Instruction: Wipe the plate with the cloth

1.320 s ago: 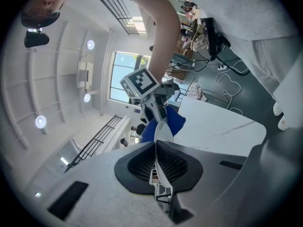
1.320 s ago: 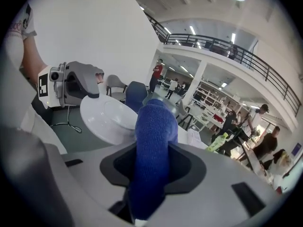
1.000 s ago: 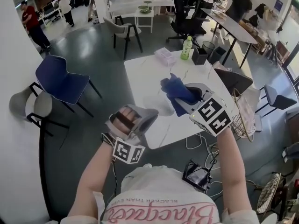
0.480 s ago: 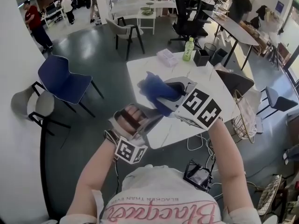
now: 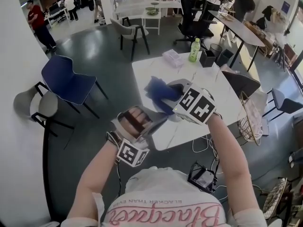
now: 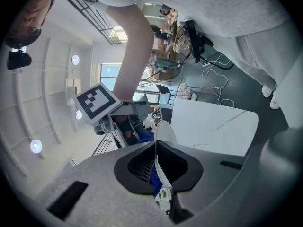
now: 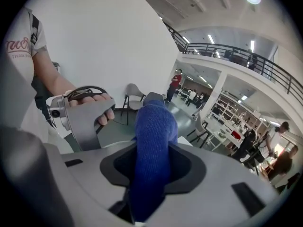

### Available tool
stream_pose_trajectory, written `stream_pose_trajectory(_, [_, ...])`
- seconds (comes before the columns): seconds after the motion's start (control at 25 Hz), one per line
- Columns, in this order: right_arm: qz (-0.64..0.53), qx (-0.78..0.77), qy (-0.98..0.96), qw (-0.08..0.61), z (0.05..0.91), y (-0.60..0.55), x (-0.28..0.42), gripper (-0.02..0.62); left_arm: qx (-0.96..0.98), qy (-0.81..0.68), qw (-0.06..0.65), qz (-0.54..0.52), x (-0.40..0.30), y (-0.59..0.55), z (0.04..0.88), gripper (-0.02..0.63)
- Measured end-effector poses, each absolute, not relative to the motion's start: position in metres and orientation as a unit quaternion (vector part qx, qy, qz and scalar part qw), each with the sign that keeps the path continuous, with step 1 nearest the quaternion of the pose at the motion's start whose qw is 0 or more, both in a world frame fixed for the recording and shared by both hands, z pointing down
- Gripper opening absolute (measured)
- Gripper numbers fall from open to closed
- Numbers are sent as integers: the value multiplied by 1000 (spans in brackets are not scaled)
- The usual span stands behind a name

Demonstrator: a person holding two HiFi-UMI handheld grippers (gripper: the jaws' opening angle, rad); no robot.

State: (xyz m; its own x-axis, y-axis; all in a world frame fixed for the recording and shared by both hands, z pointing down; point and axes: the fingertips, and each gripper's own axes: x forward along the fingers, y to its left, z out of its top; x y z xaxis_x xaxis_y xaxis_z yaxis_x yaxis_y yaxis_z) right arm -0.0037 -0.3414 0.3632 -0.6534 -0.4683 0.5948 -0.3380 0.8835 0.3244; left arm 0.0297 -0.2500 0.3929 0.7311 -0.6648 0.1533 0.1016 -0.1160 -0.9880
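**A:** Since a second ago the right gripper [image 7: 151,169] has carried the bunched blue knitted cloth [image 7: 154,131] leftwards in the head view. It has gone from over the middle of the white marble-patterned surface [image 5: 222,93] up to the left gripper [image 6: 158,164], which has hardly shifted.

**B:** Where is the plate, and how does it lie?

**A:** The thin white round plate [image 6: 164,129] stands on edge in the left gripper, whose jaws are clenched on its rim. That gripper's view sees it edge-on, its rim line running up and away from the jaws. One face is turned to the cloth.

**B:** Does the cloth touch it?

**A:** Blue shows right against that face in the left gripper view. I cannot tell whether it presses.

**B:** And the right jaws?

**A:** They are clamped on the cloth. It is a roll with its long axis along the jaws, and its free end sticks out towards the left gripper.

**B:** Is there room around them?

**A:** Both are held in the air at the surface's near left edge, with dark floor below the left one. The blue plastic chair [image 5: 66,82] is well apart to the left. The green bottle [image 5: 193,49] stands at the far edge.
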Motion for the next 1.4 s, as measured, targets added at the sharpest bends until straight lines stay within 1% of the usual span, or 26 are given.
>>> stream_pose_trajectory(0.52, [-60,299,-876,373,401,-394,29,130,-688,205,635,-286,29,-243,381,11])
stream_pose_trajectory(0.72, [-27,336,-869,363,421,-408,47,129,-692,204,632,-283,28,-241,384,11])
stream_pose_trajectory(0.92, [3,381,-852,360,444,-417,81,130,-696,213,625,-282,28,-243,385,11])
stream_pose_trajectory(1.12, [41,414,-849,326,448,-411,106,130,-714,239,597,-276,23,-248,380,11])
stream_pose_trajectory(1.4, [56,425,-867,255,420,-386,113,130,-750,275,542,-260,15,-259,378,11])
